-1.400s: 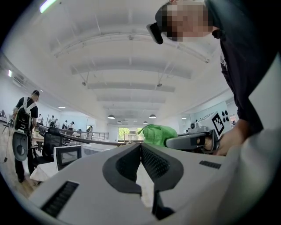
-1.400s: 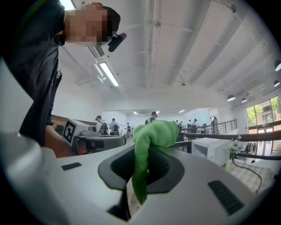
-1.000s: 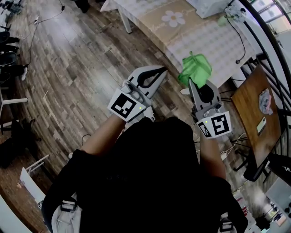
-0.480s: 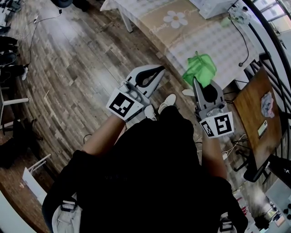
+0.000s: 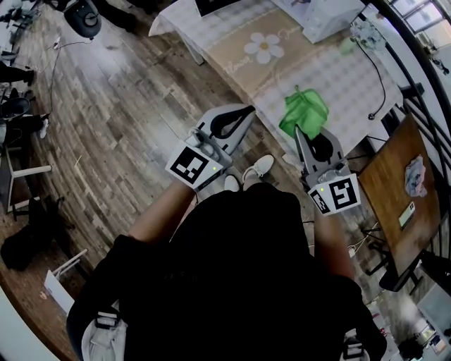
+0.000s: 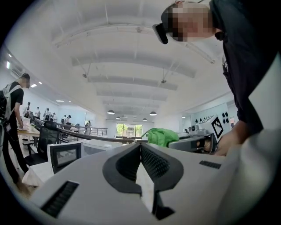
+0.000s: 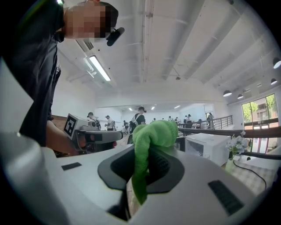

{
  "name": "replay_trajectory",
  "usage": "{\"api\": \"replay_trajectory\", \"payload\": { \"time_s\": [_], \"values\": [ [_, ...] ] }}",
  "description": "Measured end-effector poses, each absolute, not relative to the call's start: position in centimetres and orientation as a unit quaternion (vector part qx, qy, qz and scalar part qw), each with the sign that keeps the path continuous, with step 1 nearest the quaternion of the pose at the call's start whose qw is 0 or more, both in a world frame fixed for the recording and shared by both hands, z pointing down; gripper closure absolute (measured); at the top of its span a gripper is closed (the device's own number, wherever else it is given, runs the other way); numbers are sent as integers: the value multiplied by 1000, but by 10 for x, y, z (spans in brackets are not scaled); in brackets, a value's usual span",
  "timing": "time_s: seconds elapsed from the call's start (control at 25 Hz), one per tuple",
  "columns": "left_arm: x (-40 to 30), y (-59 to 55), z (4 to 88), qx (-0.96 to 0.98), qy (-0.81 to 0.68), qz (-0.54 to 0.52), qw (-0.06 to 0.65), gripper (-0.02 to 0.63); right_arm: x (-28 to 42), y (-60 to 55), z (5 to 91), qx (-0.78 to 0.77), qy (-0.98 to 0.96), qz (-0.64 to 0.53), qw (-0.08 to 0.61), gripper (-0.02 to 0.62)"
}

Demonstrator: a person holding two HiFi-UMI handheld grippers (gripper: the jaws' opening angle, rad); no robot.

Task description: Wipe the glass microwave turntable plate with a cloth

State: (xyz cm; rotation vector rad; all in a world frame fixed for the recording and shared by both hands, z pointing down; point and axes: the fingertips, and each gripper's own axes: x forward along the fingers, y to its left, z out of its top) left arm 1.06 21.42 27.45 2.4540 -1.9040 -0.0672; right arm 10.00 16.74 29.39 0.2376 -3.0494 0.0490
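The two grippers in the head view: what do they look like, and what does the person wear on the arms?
The left gripper and the right gripper are alike: a light grey tapering shell, black ribbed jaws around a drop-shaped opening, and a white cube with black square markers at the back. The person wears a black top; the forearms are bare.

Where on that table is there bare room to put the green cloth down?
The daisy runner lies bare, left of the white microwave. The checked cover between the green cloth and the black cable is free too. The far corner by the flowers is crowded.
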Motion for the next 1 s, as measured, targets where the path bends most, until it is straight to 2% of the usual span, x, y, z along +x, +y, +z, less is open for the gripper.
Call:
{"api": "replay_trajectory", "payload": {
  "time_s": [0.88,1.0],
  "values": [
    [4,34,273,845,-534,-19,6,586,91,15,316,162,-984,50,52,538],
    [-2,16,290,863,-505,-1,24,586,86,1,321,192,-978,58,60,538]
  ]
}}
